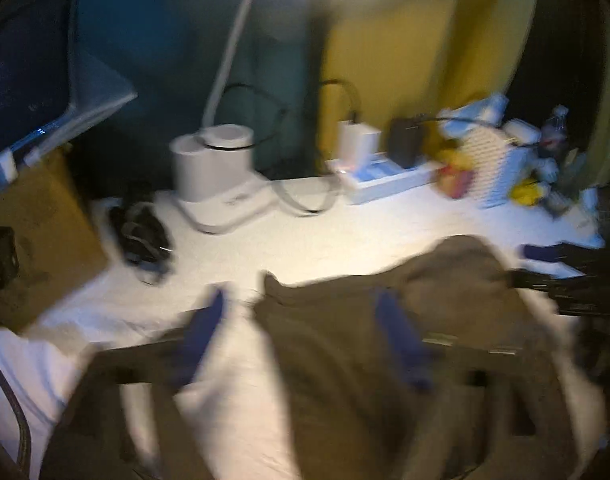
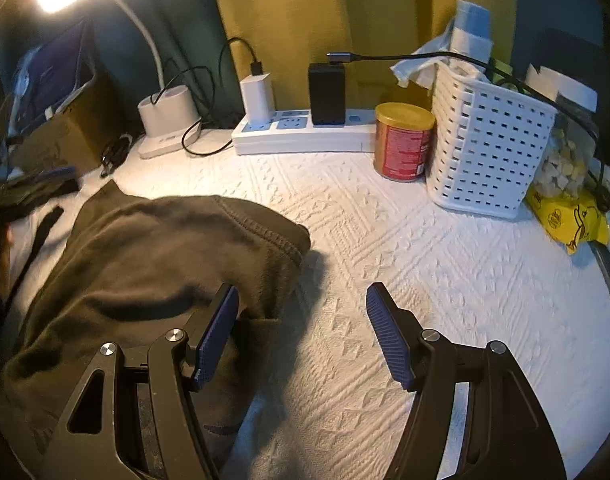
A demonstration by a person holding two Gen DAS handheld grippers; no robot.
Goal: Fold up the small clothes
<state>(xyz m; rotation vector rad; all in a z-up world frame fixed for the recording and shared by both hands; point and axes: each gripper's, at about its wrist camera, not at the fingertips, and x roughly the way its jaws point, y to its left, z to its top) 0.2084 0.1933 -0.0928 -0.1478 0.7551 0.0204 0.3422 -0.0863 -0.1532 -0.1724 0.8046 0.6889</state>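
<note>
Your two grippers are hanging open over the dark cloth on the white table cover.

You are holding the left gripper [image 1: 301, 320] wide open, with nothing in it; its picture is blurry, and the brown cloth [image 2: 153, 256] is lying under its blue fingers [image 1: 397, 336]. You are holding the right gripper [image 2: 303, 328] wide open too, holding nothing, with one finger over the cloth's edge. The white basket [image 2: 489, 152] and red can [image 2: 403, 142] are sitting at the back of the table cover [image 2: 425, 280].

Left gripper [image 1: 301, 312] and right gripper [image 2: 301, 312] both gape wide.
</note>
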